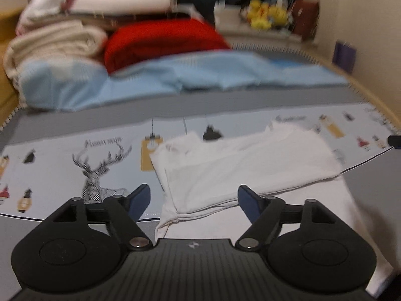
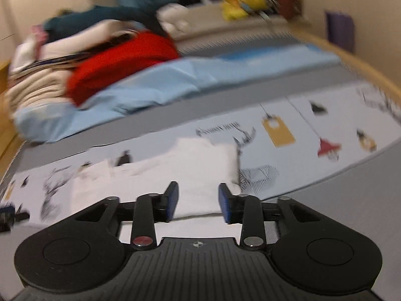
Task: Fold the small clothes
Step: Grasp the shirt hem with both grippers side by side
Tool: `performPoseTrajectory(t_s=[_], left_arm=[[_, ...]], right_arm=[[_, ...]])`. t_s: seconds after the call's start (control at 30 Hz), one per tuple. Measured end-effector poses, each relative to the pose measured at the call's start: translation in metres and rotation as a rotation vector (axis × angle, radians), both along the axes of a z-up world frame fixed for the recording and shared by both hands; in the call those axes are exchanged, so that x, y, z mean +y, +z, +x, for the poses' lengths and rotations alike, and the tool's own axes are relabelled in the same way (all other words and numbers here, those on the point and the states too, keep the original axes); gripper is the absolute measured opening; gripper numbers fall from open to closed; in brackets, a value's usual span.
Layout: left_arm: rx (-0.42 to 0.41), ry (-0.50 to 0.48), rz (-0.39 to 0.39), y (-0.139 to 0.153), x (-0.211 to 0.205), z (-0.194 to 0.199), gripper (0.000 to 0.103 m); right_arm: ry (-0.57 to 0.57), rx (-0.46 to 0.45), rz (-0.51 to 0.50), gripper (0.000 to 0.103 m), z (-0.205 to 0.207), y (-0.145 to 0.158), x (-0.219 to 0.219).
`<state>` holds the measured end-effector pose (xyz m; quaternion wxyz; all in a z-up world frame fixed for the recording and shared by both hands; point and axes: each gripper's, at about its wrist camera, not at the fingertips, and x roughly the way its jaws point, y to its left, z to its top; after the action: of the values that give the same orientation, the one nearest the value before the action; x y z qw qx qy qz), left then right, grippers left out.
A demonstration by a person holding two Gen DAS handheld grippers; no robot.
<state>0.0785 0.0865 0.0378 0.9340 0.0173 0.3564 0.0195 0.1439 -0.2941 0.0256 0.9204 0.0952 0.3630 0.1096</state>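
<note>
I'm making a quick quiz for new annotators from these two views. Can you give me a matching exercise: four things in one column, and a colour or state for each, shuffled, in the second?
Things:
1. white garment
2. folded blanket
3. soft toys
4. left hand-held gripper

Colour or state:
A. yellow, on the ledge behind the bed
B. jaws open, nothing between them
C. lying partly folded on the printed sheet
D. red, in the pile at the far end of the bed

Pairs: 1-C, 2-D, 3-A, 4-B
</note>
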Motion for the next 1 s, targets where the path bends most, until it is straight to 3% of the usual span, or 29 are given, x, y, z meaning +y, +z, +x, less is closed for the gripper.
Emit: performPoseTrajectory(t_s=[0.03, 0.2, 0.37, 0.6, 0.77, 1.0], left_arm=[[-0.026, -0.007, 0.002, 0.006, -0.003, -0.016, 0.085], [-0.104, -0.009, 0.047, 0.006, -0.015, -0.094, 0.085], [-0.044, 0.035, 0.055, -0.026, -0.004, -0.128, 0.085], [0.157, 0.154, -0.176, -0.073, 0.05, -0.133, 0.08], [0.289, 0.169, -0.199, -0.101, 0.059, -0.136, 0.064], [0.449, 0.212, -0.251, -0.136, 0.069, -0.136, 0.061]], right_arm=[[0.033, -0.01, 0.003, 0.05, -0.014, 0.005, -0.001], [0.112, 0.0, -0.003, 0.05, -0.081, 0.006, -0.013], [0.046, 0.063, 0.008, 0.05, -0.122, -0.021, -0.032], [-0.02, 0.158, -0.01, 0.049, -0.135, -0.068, -0.048], [-0.068, 0.287, -0.026, 0.049, -0.127, -0.103, -0.056], [-0.039, 0.461, -0.144, 0.048, -0.119, -0.148, -0.046]])
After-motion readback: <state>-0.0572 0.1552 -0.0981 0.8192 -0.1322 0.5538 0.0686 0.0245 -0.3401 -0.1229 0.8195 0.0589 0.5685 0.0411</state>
